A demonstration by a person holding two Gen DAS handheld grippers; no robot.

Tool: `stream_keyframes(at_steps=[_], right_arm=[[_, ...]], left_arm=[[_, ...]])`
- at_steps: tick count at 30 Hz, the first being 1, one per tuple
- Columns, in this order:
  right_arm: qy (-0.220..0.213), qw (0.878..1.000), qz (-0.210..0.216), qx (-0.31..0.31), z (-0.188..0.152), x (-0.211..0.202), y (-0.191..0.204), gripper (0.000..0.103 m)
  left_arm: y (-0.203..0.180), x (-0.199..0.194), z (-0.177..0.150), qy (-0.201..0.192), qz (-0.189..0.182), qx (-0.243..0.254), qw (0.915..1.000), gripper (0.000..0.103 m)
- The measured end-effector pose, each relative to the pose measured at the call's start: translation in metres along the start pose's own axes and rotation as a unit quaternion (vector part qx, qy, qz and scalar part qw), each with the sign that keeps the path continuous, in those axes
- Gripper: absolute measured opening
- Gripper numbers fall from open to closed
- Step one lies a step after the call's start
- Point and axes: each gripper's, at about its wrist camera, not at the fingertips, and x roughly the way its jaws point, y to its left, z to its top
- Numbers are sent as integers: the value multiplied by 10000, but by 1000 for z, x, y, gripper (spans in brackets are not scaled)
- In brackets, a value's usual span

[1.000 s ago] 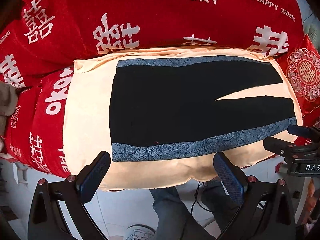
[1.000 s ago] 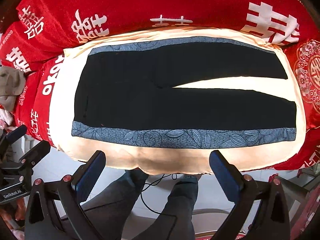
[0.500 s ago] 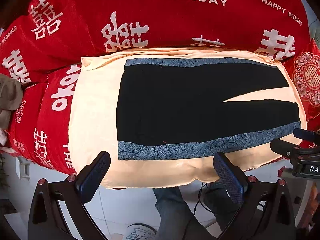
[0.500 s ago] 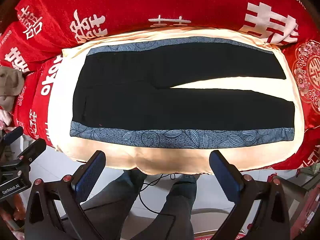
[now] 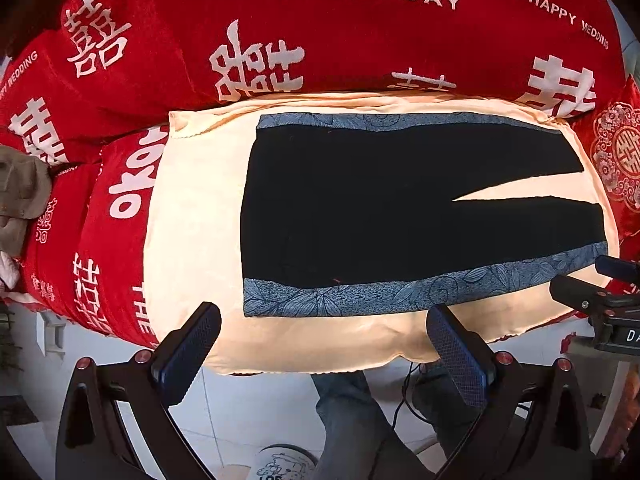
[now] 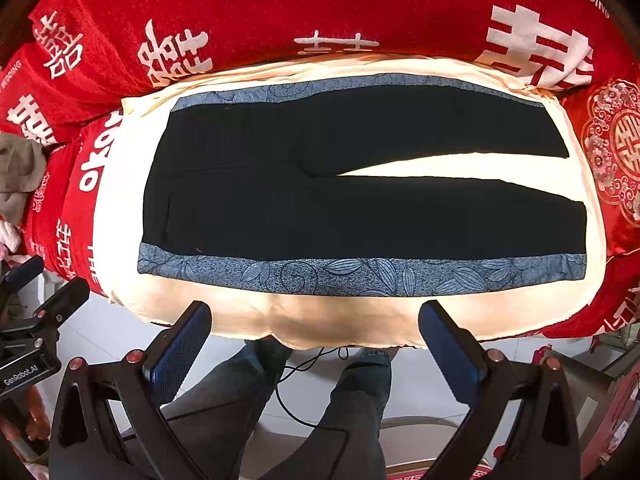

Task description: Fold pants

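The pants [image 5: 360, 208] lie spread flat on a cream pad [image 5: 192, 208], waist at the left, both legs running off to the right with a thin wedge of pad showing between them. They are black, with a blue leaf-patterned stripe [image 6: 360, 274] along the near edge and another along the far edge. No fold shows anywhere in the cloth, so by the look of it the task has not begun: the legs are yet to be brought one over the other, and the length is yet to be doubled up after that.

The left gripper [image 5: 324, 340] hangs off the near edge of the pad, its jaws wide apart and holding nothing, aimed at the waist half of the near stripe. The right gripper [image 6: 316, 336] sits the same way beside it, jaws spread and empty, in front of the middle of the near stripe. Neither touches the cloth.

Under and behind the pad is a red blanket [image 5: 360, 40] printed in white. "THE BIGDAY" and "HAPPY WEDDING" read clearly across the far side, among large white Chinese double-happiness characters; part of a Korean-looking word shows at the left edge of the pad. In the right wrist view the body of the left gripper bears a label reading "GenRobot.AI" [image 6: 22, 374]. In the left wrist view the other tool shows only the letters "DA", the rest cut off.
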Motion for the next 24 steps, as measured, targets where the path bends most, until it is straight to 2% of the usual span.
stream_keyframes(at_steps=[14, 24], right_arm=[[23, 9999, -144, 9, 2, 2, 5, 103], [-50, 9985, -538, 125, 4, 3, 16, 103]], left_arm=[[12, 7, 2, 95, -51, -20, 9999, 103], [32, 20, 14, 30, -127, 157, 9998, 103]])
